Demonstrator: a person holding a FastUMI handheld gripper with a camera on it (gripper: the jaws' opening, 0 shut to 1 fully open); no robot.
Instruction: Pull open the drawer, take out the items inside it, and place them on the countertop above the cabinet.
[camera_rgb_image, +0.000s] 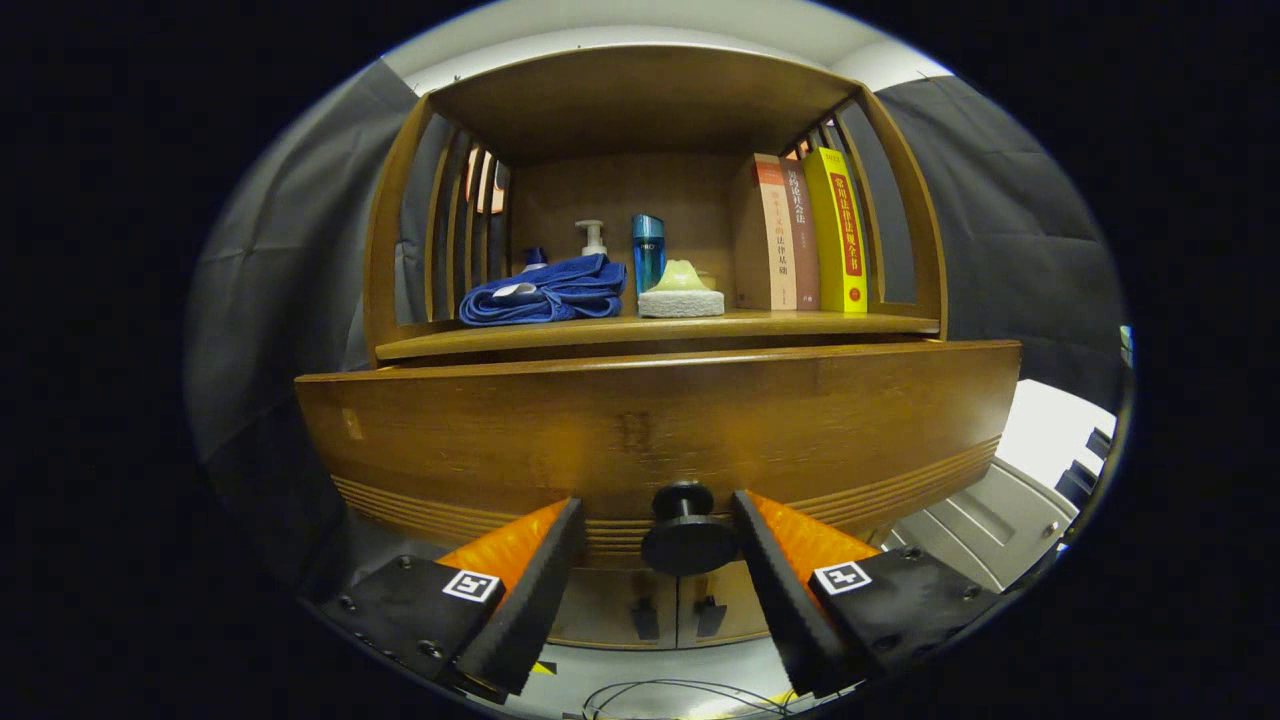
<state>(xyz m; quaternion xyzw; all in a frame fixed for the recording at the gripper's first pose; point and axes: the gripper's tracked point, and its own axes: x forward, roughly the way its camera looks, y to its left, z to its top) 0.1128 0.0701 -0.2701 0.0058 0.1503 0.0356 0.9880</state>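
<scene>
A wide wooden drawer front (650, 430) stands right ahead of me, under the cabinet's countertop (850, 322). Its round black knob (688, 540) sits between my two fingers. My gripper (658, 508) is open around the knob: the right finger lies close against it, while a gap shows between it and the left finger. The drawer's inside and whatever it holds are hidden behind the front panel.
On the countertop lie a folded blue towel (545, 292), a white pump bottle (592, 238), a blue bottle (647, 250), a yellow-and-white sponge (681, 295) and three upright books (800, 235). Slatted side walls enclose that shelf. Two lower cabinet doors (675, 610) sit below the drawer.
</scene>
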